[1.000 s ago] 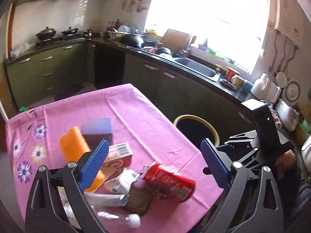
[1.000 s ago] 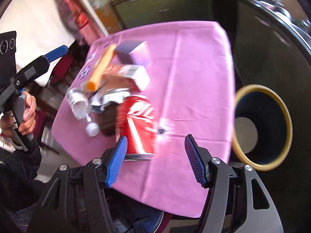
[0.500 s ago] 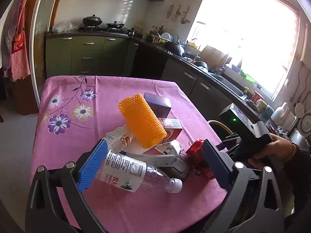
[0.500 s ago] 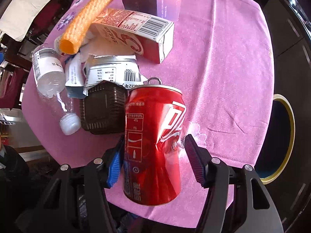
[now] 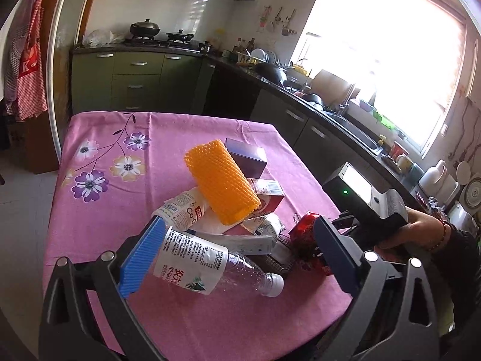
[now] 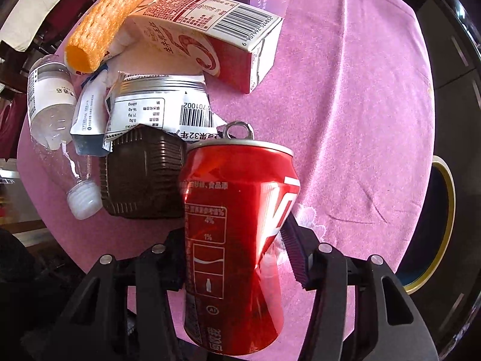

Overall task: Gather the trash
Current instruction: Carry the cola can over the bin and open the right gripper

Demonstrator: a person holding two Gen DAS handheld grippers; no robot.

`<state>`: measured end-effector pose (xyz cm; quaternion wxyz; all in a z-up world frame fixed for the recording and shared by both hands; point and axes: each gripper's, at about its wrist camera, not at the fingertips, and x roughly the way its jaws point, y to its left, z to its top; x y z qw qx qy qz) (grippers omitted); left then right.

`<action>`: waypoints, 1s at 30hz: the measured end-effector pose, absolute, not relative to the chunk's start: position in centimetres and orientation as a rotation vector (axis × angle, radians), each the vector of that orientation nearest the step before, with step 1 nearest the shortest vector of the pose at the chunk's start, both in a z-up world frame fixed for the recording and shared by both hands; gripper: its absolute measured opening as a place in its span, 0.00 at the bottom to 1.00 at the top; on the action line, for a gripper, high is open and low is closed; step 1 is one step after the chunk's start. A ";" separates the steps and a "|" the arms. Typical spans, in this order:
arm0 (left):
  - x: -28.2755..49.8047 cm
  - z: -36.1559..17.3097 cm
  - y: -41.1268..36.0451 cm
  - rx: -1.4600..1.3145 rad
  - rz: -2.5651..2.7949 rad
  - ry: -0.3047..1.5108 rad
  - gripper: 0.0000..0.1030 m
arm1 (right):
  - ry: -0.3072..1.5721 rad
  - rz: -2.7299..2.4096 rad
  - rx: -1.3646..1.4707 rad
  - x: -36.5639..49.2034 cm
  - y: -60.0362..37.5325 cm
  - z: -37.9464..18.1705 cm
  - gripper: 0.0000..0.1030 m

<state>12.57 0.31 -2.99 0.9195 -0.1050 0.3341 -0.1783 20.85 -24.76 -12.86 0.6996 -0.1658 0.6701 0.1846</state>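
A heap of trash lies on the pink tablecloth (image 5: 99,210). My right gripper (image 6: 237,249) is shut on a dented red cola can (image 6: 237,240), its pads pressing both sides; the can also shows in the left wrist view (image 5: 306,240). My left gripper (image 5: 237,258) is open above a clear plastic bottle (image 5: 210,266) with a white cap. The heap also holds an orange foam net (image 5: 222,180), a milk carton (image 6: 210,33), a brown plastic tray (image 6: 144,177), a foil wrapper (image 6: 159,111) and a purple box (image 5: 248,156).
A dark bin with a yellow rim (image 6: 442,228) stands on the floor beside the table's right edge. Green kitchen cabinets (image 5: 135,84), a stove and a sink counter (image 5: 345,120) line the far walls. A bright window sits at the right.
My right gripper has closed in on the red can, which now fills the gap between the pads. My left gripper has come closer over the plastic bottle.
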 end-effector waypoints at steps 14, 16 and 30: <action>12.9 -3.3 -0.5 -0.210 -0.372 0.705 0.92 | 1.386 0.431 -0.141 20.0 -32.4 -8.3 0.51; 13.0 -3.4 -0.7 -0.205 -0.374 0.708 0.92 | 1.349 0.408 -0.090 20.2 -34.7 -6.9 0.51; 14.3 -3.6 -3.2 -0.169 -0.383 0.746 0.92 | 1.269 -0.020 0.146 27.2 -54.0 -8.6 0.51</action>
